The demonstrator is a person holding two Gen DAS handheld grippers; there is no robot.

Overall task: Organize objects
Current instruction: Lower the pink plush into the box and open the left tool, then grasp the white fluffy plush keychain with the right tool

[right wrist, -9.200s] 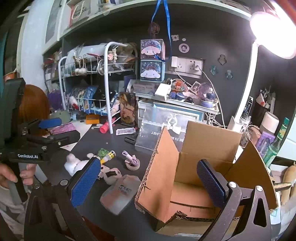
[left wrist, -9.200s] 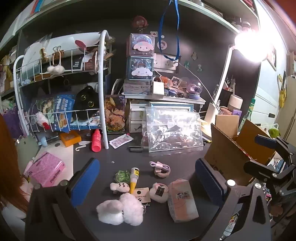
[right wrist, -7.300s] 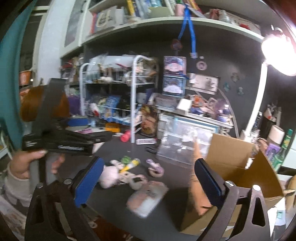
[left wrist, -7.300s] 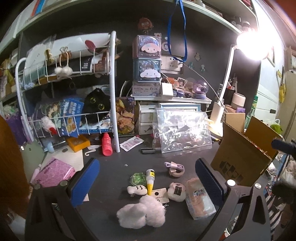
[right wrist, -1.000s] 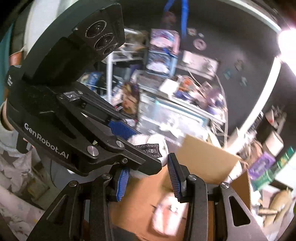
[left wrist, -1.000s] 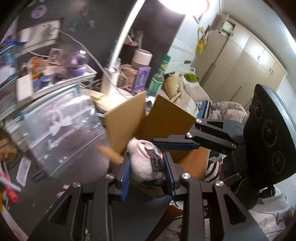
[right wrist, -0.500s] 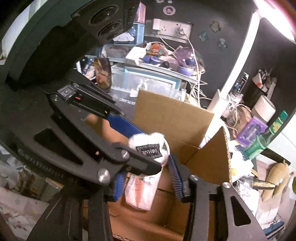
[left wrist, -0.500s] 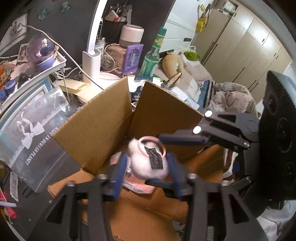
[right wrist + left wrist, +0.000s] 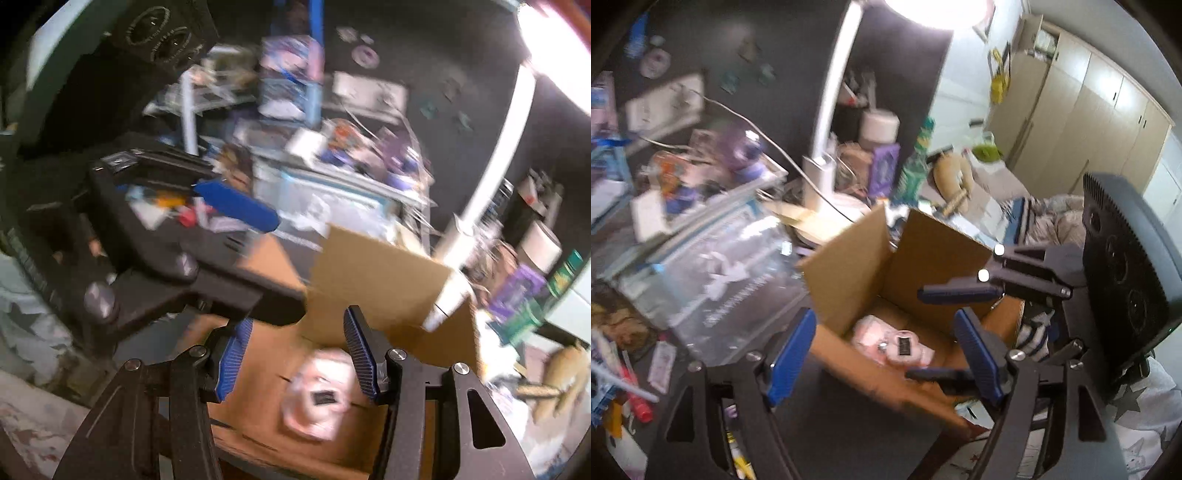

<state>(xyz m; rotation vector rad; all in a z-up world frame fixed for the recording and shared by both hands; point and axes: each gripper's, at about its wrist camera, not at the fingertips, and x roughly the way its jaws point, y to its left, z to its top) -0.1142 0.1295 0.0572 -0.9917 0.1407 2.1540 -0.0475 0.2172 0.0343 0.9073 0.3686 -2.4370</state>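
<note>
pink plush (image 9: 905, 345) now dropped in box (image 9: 857, 273); both jaws spread.

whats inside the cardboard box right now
Inside the cardboard box a pink packet lies on the floor with a small pink plush with a black tag on top. The near wall and gripper fingers hide the rest of the floor.
</note>
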